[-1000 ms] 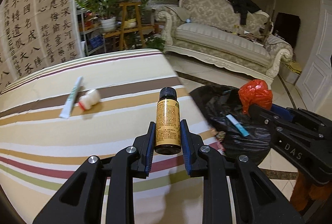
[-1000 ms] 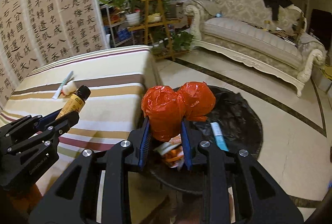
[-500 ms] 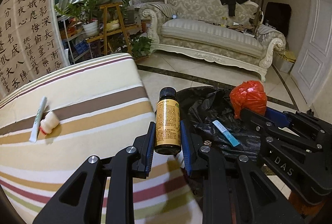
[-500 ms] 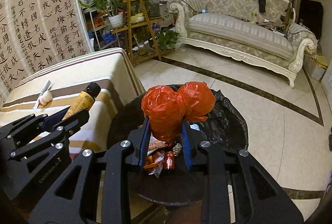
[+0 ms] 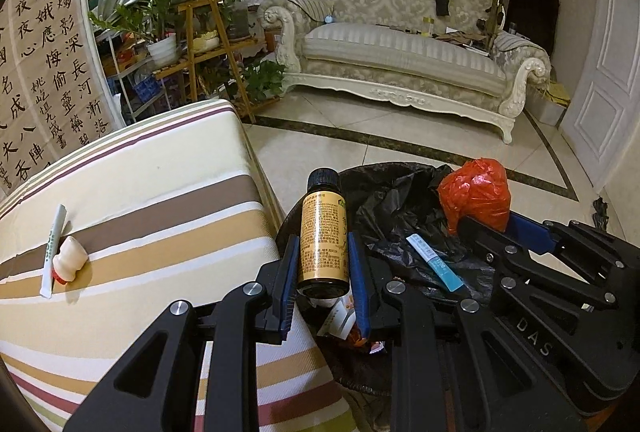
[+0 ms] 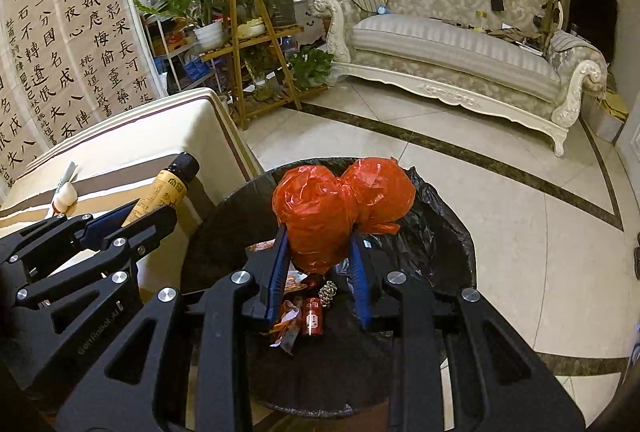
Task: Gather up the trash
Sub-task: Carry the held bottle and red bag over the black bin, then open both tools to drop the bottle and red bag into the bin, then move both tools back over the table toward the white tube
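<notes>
Since a second ago you have carried both hands away from the striped desk (image 5: 132, 216) toward the black-lined trash bin (image 6: 440, 232), which now fills much more of both views.

Your left hand-held gripper (image 5: 323, 264) is clenched on the amber bottle (image 5: 323, 232) with a black cap; the blue pads press its label on both sides. The bottle stands upright and hangs over the rim of the trash bin on the desk side.

Your right hand-held gripper (image 6: 320, 264) grasps the red plastic bag (image 6: 320, 216), a knotted bundle with two lobes, and holds it right above the open middle of the trash bin. Inside the bin, under the bag, lie wrappers and a small red can (image 6: 313, 318), and a blue and white tube (image 5: 434, 262) rests on the liner.

Well apart from the bin, on the desk, a small white bottle (image 5: 70, 258) lies touching a white and green stick packet (image 5: 54, 248).
</notes>
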